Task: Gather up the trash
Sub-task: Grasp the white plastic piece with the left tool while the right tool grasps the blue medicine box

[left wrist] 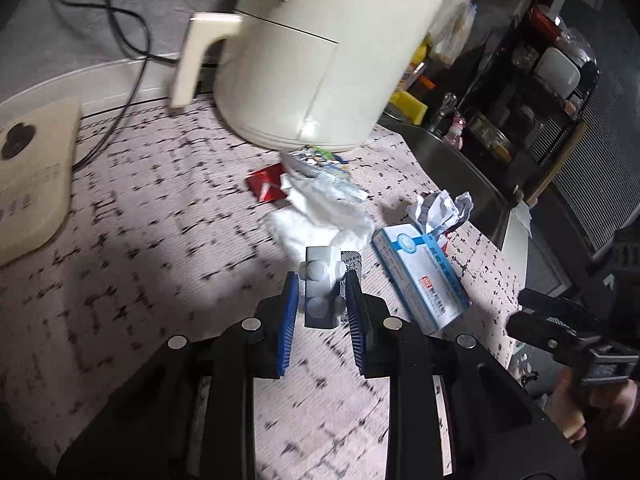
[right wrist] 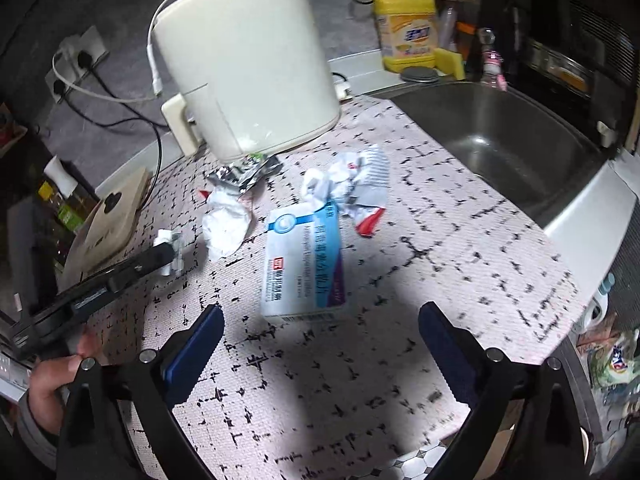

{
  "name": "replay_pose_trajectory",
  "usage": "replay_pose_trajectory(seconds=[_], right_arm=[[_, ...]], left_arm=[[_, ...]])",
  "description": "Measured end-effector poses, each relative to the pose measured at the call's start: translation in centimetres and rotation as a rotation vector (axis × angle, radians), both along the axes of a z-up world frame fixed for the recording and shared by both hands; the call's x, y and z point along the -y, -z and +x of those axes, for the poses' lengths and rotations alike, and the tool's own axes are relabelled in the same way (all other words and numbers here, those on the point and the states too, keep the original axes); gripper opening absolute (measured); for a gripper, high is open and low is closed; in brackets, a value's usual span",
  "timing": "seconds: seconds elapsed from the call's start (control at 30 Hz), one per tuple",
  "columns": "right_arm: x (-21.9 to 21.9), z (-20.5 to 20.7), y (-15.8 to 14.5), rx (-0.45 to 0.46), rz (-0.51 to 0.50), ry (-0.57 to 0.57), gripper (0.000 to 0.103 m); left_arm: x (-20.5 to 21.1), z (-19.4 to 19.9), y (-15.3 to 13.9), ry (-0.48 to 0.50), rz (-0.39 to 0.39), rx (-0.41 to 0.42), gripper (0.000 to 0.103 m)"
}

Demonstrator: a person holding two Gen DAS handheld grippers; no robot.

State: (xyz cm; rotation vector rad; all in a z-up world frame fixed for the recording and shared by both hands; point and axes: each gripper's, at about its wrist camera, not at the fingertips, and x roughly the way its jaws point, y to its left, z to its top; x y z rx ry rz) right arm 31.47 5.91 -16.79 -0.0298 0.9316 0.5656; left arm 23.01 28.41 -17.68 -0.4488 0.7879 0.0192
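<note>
Barely started: my left tool [left wrist: 320, 292] had pinched a small grey blister pack [left wrist: 321, 286] at lower centre, right tool [right wrist: 320, 344] gaped wide and empty. Medicine box [right wrist: 304, 260], tissue [right wrist: 226, 228] and wrappers [right wrist: 352, 184] sat mid-frame on the desk [right wrist: 460, 260].

Left gripper [left wrist: 322, 300]: black moulded frame, two arms forking forward, blue ribbed pads on the inner face of each finger [left wrist: 289, 320]. Four round silver fasteners across the frame, one pair per side. Right gripper [right wrist: 320, 344]: same black build, darker blue pads [right wrist: 198, 340], silver round fasteners at the finger roots, two per side. Left hand [right wrist: 52, 384] on a black handle; dark sleeve cuff at the wrist. Right hand [left wrist: 592, 408] wraps a black grip, partly blurred.
</note>
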Motion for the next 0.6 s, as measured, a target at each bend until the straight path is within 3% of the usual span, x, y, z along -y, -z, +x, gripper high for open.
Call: replay_pose_trajectory(seconds=[0.2, 0.47, 0.5, 0.53, 0.57, 0.6], right_arm=[[-3.2, 0.3, 1.0, 0.023, -0.052, -0.042, 0.095], [-6.0, 1.4, 3.9, 0.001, -0.167, -0.017, 0.094], [-6.2, 1.6, 4.4, -0.007, -0.177, -0.011, 0.090], [-6.3, 1.7, 4.7, -0.019, -0.180, -0.010, 0.072], [-6.4, 1.4, 4.7, 0.008, -0.206, 0.000, 0.062], [-6.6, 1.3, 4.8, 0.000, -0.218, -0.003, 0.062]], left_arm=[[-2.6, -3.9, -0.2, -0.086, -0.006, -0.007, 0.024], [-6.5, -8.2, 0.4, -0.171, -0.027, -0.018, 0.024], [-6.8, -8.5, 0.4, -0.172, -0.030, -0.017, 0.024], [-6.9, -8.7, 0.5, -0.172, -0.032, -0.016, 0.024], [-7.1, -8.9, 0.6, -0.171, -0.034, -0.014, 0.024], [-7.3, -9.1, 0.7, -0.170, -0.034, -0.011, 0.024]])
